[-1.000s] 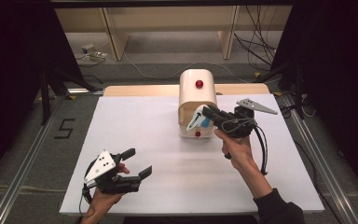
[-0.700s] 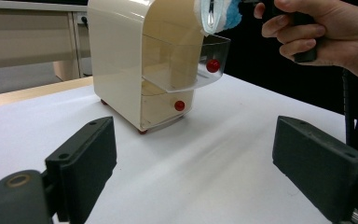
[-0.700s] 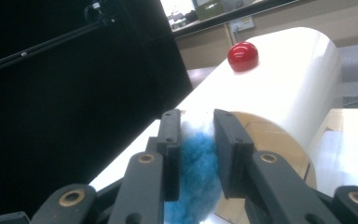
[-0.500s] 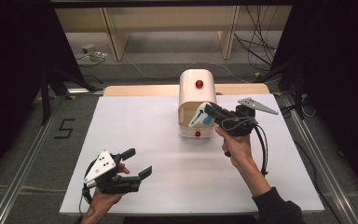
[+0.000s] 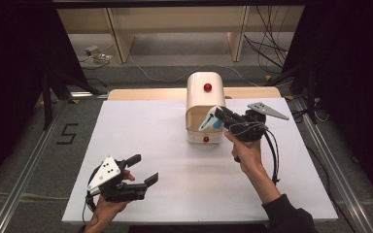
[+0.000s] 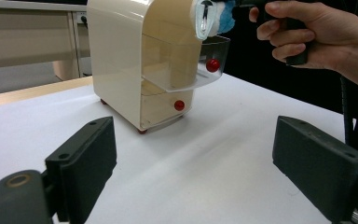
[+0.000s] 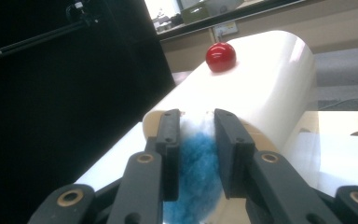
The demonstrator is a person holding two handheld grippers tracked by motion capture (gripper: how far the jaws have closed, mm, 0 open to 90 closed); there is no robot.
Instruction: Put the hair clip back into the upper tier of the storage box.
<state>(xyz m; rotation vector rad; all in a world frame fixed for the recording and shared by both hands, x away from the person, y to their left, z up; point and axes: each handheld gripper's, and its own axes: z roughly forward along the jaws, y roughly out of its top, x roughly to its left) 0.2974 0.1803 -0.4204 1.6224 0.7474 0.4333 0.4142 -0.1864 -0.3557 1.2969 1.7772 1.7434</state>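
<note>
One blue-and-white fluffy item (image 7: 193,154), clamped in right gripper (image 5: 218,118) at cream cabinet's (image 5: 201,99) open clear drawer (image 6: 200,65), apparently for stowing; left gripper (image 5: 138,170) open, idle over worktop (image 5: 150,126).

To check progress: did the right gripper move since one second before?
No. The right gripper, shut on the blue-white soft thing, is beside the cream box as before.

no visible change; both grippers, cabinet (image 5: 204,104) as before
</note>
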